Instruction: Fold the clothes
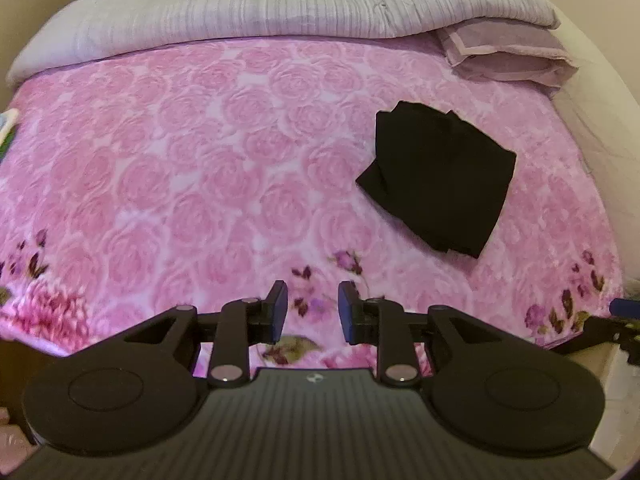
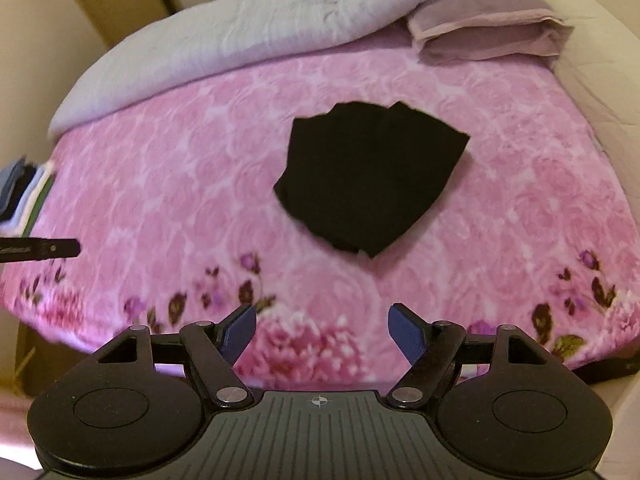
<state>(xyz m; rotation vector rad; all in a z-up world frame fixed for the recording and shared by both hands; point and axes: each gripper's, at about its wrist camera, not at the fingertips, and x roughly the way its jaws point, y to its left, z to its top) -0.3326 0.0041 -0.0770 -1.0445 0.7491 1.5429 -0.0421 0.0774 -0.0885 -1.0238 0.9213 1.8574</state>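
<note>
Folded black garment (image 2: 370, 180) lying on the pink bed (image 2: 160, 184).

It lies flat, well short of the grey quilt (image 2: 224, 44) and the pillow (image 2: 484, 28) at the bed's far end. My right tool (image 2: 322, 334) hangs over the bed's near edge, jaws wide apart and empty; my left tool (image 1: 313, 312) likewise, jaws partly apart, nothing between them.

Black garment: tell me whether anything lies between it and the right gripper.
Nothing visible does. Only bare pink blanket separates the open right gripper from the black garment, which lies folded ahead of it.
</note>
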